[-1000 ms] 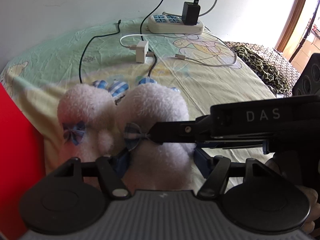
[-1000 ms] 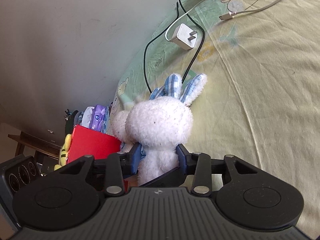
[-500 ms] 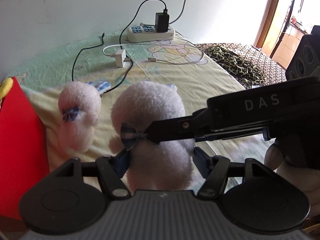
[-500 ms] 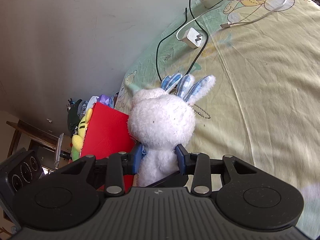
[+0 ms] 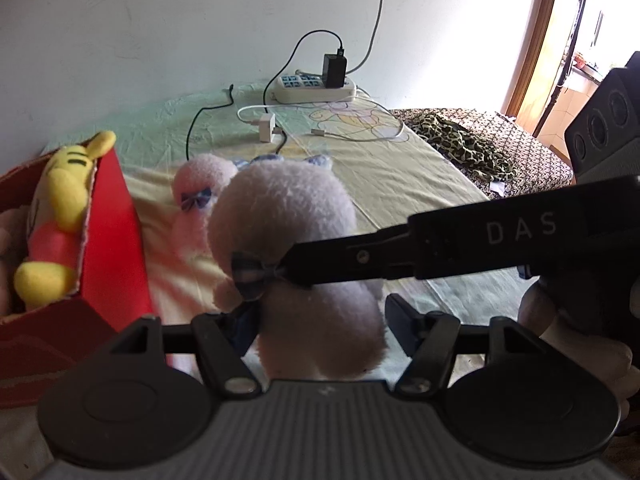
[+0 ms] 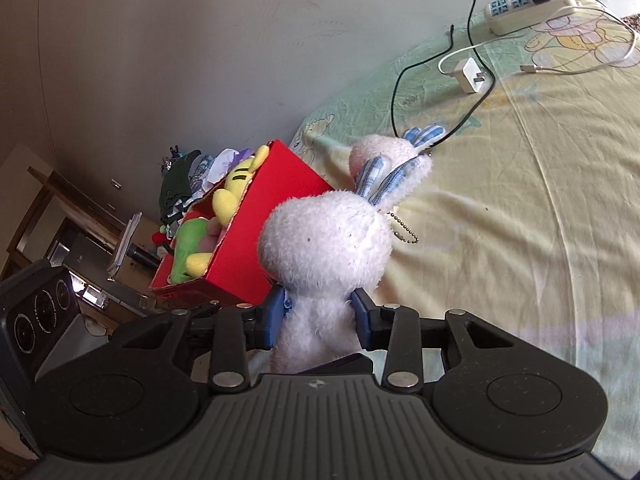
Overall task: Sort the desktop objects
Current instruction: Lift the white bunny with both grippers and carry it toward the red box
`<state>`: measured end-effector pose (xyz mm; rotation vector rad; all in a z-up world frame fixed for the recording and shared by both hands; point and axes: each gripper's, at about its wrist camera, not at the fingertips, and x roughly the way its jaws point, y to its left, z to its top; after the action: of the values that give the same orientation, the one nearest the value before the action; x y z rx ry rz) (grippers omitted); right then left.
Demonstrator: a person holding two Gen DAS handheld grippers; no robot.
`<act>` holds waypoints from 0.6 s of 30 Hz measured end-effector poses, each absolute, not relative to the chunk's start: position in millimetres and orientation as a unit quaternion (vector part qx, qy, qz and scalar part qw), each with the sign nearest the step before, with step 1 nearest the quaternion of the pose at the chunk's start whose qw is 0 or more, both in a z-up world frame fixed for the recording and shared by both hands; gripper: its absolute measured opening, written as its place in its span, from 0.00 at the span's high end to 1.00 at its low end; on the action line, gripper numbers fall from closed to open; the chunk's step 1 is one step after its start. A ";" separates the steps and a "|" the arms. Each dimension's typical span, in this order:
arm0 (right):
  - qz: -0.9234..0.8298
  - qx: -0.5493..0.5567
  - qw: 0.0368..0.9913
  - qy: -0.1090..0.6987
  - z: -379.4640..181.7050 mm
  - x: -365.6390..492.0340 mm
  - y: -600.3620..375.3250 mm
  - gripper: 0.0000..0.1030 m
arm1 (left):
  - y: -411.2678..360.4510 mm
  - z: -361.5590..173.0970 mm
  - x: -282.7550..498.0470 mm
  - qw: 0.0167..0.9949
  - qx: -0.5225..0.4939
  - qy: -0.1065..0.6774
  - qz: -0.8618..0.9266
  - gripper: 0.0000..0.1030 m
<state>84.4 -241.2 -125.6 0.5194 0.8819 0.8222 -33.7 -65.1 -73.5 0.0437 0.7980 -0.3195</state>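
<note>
Right wrist view: right gripper (image 6: 318, 316) clamped on fluffy white plush rabbit (image 6: 326, 240), left gripper (image 5: 320, 326) clasping its body too; lift it clear, carry left over open red cardboard box (image 6: 256, 240); release gently.

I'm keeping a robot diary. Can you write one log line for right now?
left gripper: shut on white bunny | right gripper: shut on same bunny | second bunny: on bed | red box: holds plush toys

A plain pale wall (image 5: 168, 32) rises behind the bed's far edge, and bright daylight pours through a wood-framed doorway (image 5: 540, 40) at the right. Beyond the bed's left edge stands dark wooden furniture (image 6: 52, 200), dimly lit.
</note>
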 end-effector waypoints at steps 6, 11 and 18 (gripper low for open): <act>0.381 0.252 0.810 0.368 -102.0 61.5 -223.7 0.62 | -34.7 -45.9 -47.4 0.920 0.032 0.351 -0.173 0.34; 0.378 0.259 0.824 0.333 -83.9 52.1 -198.4 0.62 | -0.2 -24.7 -55.8 0.929 0.028 0.322 -0.181 0.34; 0.378 0.248 0.843 0.290 -65.4 46.5 -149.9 0.62 | 47.6 -10.6 -57.7 0.939 0.022 0.292 -0.181 0.34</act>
<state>46.5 -149.9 -65.4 0.5234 0.6126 0.7986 -57.7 47.6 -10.6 0.0458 0.5970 -0.3693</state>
